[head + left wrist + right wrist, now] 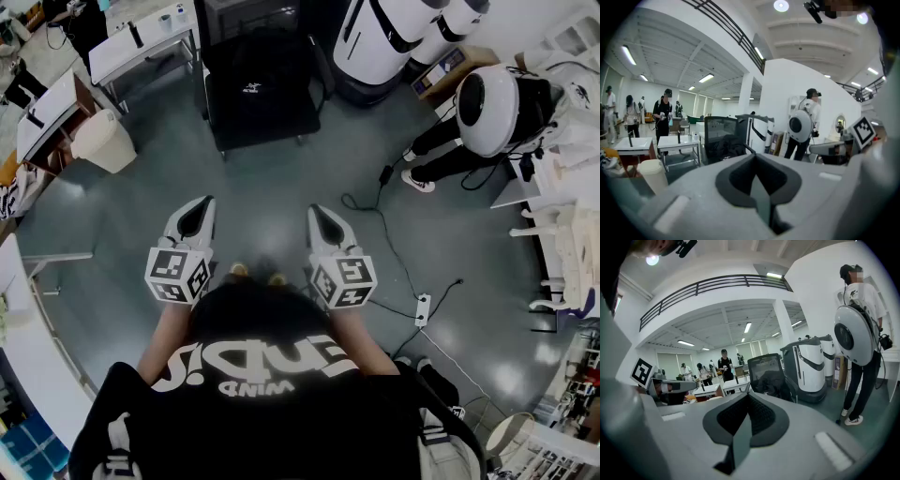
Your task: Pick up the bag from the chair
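A black bag [258,94] lies on the seat of a black office chair [281,131] at the top middle of the head view, well ahead of me. The bag [724,147] also shows in the left gripper view against the chair's mesh back [719,126], and in the right gripper view the bag [772,383] sits low on the chair [764,363]. My left gripper [200,211] and right gripper [322,217] are held side by side above the grey floor, both pointing at the chair and far short of it. Both are shut with nothing in them.
Two tall white machines [398,33] stand right of the chair. A person with a round white backpack [487,108] stands at the right. A white bin [103,141] and white tables [141,42] are at the left. A cable and power strip [422,307] lie on the floor at the right.
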Tool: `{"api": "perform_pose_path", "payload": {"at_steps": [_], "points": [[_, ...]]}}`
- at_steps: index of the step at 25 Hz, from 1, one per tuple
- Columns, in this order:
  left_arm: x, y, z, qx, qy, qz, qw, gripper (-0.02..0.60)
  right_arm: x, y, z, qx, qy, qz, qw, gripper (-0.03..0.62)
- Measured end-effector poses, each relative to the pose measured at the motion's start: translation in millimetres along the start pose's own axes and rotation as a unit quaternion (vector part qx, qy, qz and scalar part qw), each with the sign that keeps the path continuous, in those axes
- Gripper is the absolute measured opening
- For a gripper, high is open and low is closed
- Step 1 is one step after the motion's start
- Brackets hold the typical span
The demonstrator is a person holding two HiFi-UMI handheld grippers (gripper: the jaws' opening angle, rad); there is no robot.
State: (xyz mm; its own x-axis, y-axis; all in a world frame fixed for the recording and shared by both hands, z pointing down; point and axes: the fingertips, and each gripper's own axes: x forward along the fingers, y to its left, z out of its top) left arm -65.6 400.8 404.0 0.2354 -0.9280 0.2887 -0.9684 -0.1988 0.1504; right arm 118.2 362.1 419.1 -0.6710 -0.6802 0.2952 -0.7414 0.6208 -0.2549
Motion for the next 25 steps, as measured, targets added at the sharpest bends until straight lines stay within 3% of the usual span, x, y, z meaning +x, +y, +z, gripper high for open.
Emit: {"api": "perform_pose_path", "payload": {"at_steps": [7,16,25], "points": [[2.0,-8.8,1.1,0.002,0.001,-0.001,1.0000,0.000,-5.8,-4.6,5.1,0.011,-0.017,0.006,1.000,0.003],[24.4,-31.8,-8.4,0.002,-0.012,0.017,0.9998,0.000,-14.6,-46.8,3.2,0.025,-0.026,0.014,0.999,0.003],[78.1,-11.3,11.0,-0.006,-0.028,0.029,0.9992,0.000,25.8,-81.2,7.2,0.030,-0.012,0.010,0.999,0.002]]}}
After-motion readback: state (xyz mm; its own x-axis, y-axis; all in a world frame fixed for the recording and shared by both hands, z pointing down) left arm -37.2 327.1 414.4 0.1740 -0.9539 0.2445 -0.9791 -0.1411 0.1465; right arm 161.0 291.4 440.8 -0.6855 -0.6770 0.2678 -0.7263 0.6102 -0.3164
